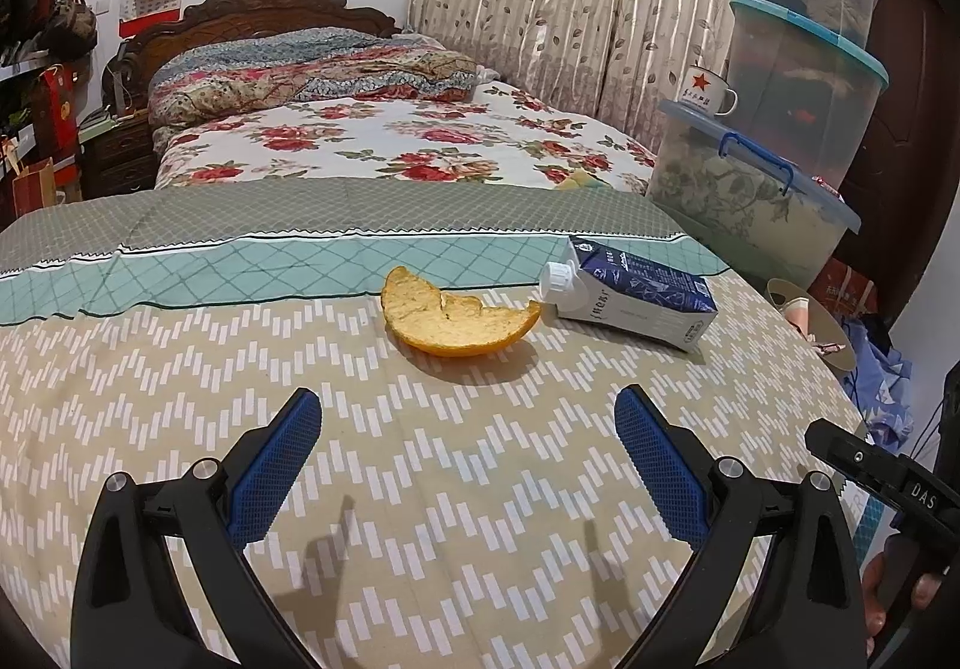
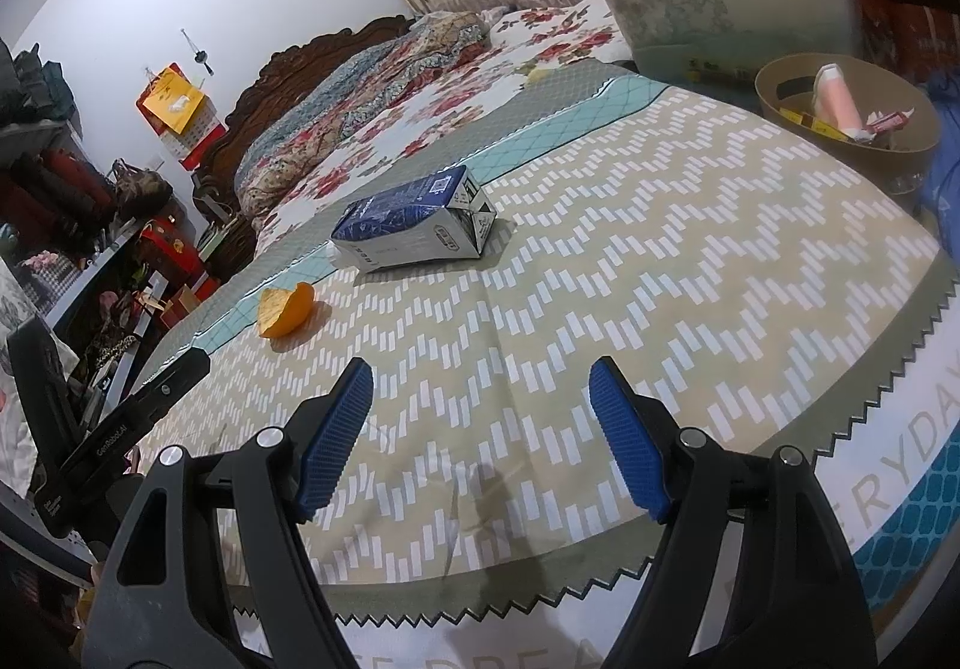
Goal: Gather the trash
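Left gripper (image 1: 468, 417): fingers wide apart, holding nothing.
Right gripper (image 2: 480, 387): also wide, holding nothing.
Peel (image 1: 459, 321): on the sheet (image 1: 180, 369), just beside the carton (image 1: 636, 291).
Carton: lying flat; its cap hidden in the right view.
Bin (image 2: 780, 105): past the bed edge, holds wrappers; its lower part cut off.

Left tongs (image 1: 468, 417) and right tongs (image 2: 480, 390) both gape, holding nothing.

The patterned bedspread (image 1: 180, 369) carries an orange peel (image 1: 459, 316) and a carton (image 1: 636, 292).
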`<action>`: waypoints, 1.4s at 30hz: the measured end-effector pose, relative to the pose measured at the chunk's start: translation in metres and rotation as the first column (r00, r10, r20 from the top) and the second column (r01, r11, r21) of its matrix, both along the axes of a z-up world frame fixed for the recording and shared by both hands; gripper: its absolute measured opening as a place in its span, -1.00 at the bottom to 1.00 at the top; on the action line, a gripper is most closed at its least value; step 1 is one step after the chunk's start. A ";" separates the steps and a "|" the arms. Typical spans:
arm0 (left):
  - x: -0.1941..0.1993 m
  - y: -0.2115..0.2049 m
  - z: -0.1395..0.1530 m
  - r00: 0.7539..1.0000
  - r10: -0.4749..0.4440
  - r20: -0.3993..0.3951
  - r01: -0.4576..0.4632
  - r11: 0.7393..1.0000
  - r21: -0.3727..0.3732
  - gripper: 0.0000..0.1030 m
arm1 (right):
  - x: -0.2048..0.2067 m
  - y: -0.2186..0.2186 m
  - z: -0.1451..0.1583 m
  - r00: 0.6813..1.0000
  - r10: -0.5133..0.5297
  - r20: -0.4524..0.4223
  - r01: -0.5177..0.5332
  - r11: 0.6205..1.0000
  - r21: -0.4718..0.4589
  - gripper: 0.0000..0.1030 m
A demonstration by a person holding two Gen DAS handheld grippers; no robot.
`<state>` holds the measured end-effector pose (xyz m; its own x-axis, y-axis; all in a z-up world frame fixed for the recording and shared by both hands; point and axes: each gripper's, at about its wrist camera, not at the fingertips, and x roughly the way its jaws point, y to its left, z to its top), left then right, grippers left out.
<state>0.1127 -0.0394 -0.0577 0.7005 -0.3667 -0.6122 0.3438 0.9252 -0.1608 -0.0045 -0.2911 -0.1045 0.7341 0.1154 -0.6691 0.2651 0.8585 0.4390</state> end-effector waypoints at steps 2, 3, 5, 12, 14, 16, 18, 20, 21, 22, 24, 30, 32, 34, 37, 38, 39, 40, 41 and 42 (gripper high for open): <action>0.000 0.000 0.000 1.000 0.000 0.000 0.000 1.000 -0.001 0.83 | 0.000 0.000 0.000 1.000 0.001 0.000 -0.001 1.000 0.000 0.46; 0.000 0.000 0.000 1.000 0.000 0.000 0.000 1.000 -0.001 0.83 | 0.000 0.000 0.000 1.000 0.000 0.000 0.000 1.000 0.000 0.46; 0.000 0.000 0.000 1.000 0.000 0.001 0.000 1.000 0.000 0.83 | 0.000 0.001 0.000 1.000 -0.001 0.001 0.001 1.000 0.000 0.46; 0.000 -0.002 0.000 1.000 -0.005 0.004 0.005 1.000 0.003 0.83 | -0.001 0.001 0.000 1.000 -0.001 0.001 0.001 1.000 -0.002 0.46; -0.001 -0.002 0.000 1.000 -0.008 0.006 0.008 1.000 0.004 0.83 | -0.001 0.002 0.000 1.000 0.000 0.002 0.000 1.000 -0.002 0.46; -0.001 -0.003 0.000 1.000 -0.008 0.005 0.008 1.000 0.004 0.83 | -0.001 0.001 0.001 1.000 0.000 0.001 0.000 1.000 -0.001 0.46; -0.001 -0.003 0.000 1.000 -0.008 0.004 0.008 1.000 0.002 0.83 | -0.001 0.001 0.001 1.000 0.000 0.001 0.000 1.000 -0.002 0.46; -0.001 -0.003 0.000 1.000 -0.010 0.005 0.010 1.000 0.003 0.82 | -0.001 0.002 0.001 1.000 0.001 0.001 -0.001 1.000 -0.003 0.46; -0.002 -0.004 0.000 1.000 -0.012 0.005 0.012 1.000 0.005 0.82 | -0.001 0.002 0.001 1.000 0.001 0.001 -0.001 1.000 -0.003 0.45; -0.002 -0.005 0.000 1.000 -0.015 0.006 0.015 1.000 0.007 0.82 | -0.001 0.002 0.002 1.000 0.002 0.001 -0.002 1.000 -0.003 0.45; -0.002 -0.006 0.000 1.000 -0.019 0.009 0.019 1.000 0.010 0.82 | -0.001 0.003 0.002 1.000 0.001 0.001 -0.001 1.000 -0.003 0.45; -0.002 -0.006 0.000 1.000 -0.020 0.008 0.020 1.000 0.011 0.82 | 0.001 0.003 0.003 1.000 0.003 0.005 -0.003 1.000 -0.007 0.45; -0.002 -0.006 0.000 1.000 -0.021 0.009 0.021 1.000 0.012 0.82 | 0.001 0.003 0.003 1.000 0.003 0.005 -0.003 1.000 -0.006 0.45; -0.002 -0.007 0.000 1.000 -0.022 0.011 0.022 1.000 0.013 0.81 | 0.001 0.003 0.004 1.000 0.005 0.004 -0.005 1.000 -0.007 0.45; -0.002 -0.007 -0.001 1.000 -0.025 0.014 0.024 1.000 0.016 0.80 | 0.001 0.003 0.004 1.000 0.005 0.007 -0.005 1.000 -0.009 0.45; -0.002 -0.006 -0.001 1.000 -0.025 0.014 0.025 1.000 0.017 0.80 | 0.001 0.003 0.004 1.000 0.006 0.007 -0.006 1.000 -0.010 0.45; -0.002 -0.006 -0.001 1.000 -0.025 0.013 0.025 1.000 0.017 0.80 | 0.001 0.002 0.004 1.000 0.008 0.007 -0.008 1.000 -0.010 0.45; -0.002 -0.006 -0.001 1.000 -0.024 0.013 0.024 1.000 0.015 0.80 | 0.000 0.002 0.004 1.000 0.007 0.007 -0.007 1.000 -0.009 0.45; -0.002 -0.006 -0.001 1.000 -0.024 0.013 0.024 1.000 0.014 0.80 | 0.000 0.002 0.004 1.000 0.007 0.007 -0.007 1.000 -0.009 0.45; -0.002 -0.006 -0.001 1.000 -0.023 0.012 0.023 1.000 0.013 0.80 | 0.000 0.003 0.004 1.000 0.007 0.007 -0.007 1.000 -0.010 0.45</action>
